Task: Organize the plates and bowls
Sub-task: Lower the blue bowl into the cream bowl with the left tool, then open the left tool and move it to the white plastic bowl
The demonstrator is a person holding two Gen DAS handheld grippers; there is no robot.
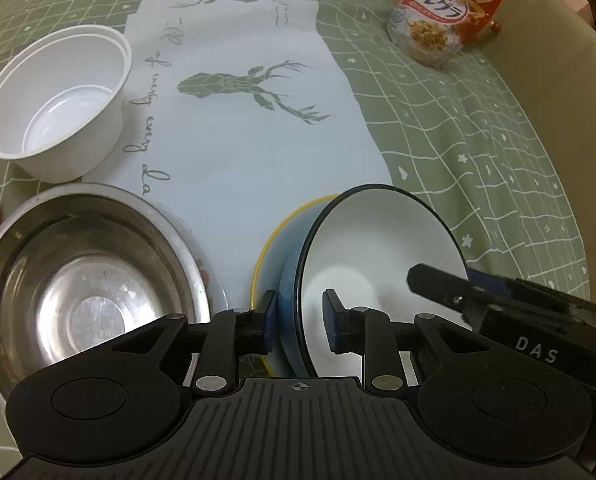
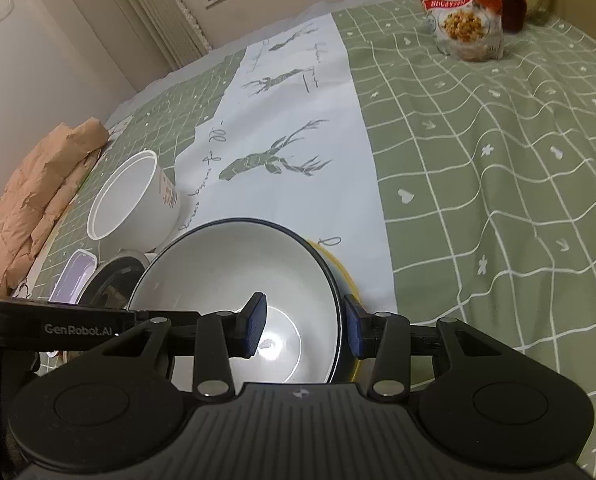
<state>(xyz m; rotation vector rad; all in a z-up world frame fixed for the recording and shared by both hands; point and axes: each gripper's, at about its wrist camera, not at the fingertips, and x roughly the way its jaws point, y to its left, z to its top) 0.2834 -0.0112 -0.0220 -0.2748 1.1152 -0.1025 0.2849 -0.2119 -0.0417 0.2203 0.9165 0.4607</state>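
**Gripping one tilted bowl from both sides**

Straddling the rim of a blue bowl (image 1: 378, 248) with white inside: left gripper (image 1: 300, 322), one pad on the blue outer wall, the other inside, jaws narrowed around the wall; cannot tell whether both pads press it. Tilted toward the left, this bowl, sitting in a yellow-rimmed dish (image 1: 274, 236) beneath it.

Reaching in from the right in the left wrist view: right gripper (image 1: 438, 284), its black finger over the bowl's right rim.

Seen from the right wrist camera: right gripper (image 2: 304, 326) set across the same bowl (image 2: 234, 276), left pad inside, right pad outside the dark rim, jaws partly spread, gap visible at the inner pad. Yellow-rimmed dish (image 2: 344, 272) peeking out at the bowl's right edge.

Lying to the left on the near side: a steel bowl (image 1: 86, 276) resting on a pale plate (image 1: 214, 276). Farther left: a tall white plastic bowl (image 1: 58, 108), upright. Beside it in the right wrist view, a small lidded container (image 2: 76, 276).

Covering the table: a green checked cloth (image 1: 478, 140) with a white deer-print runner (image 1: 238, 120) down the middle. Standing far right: a red cereal bag (image 1: 442, 12). Heaped at the far left edge: a peach padded jacket (image 2: 42, 188).
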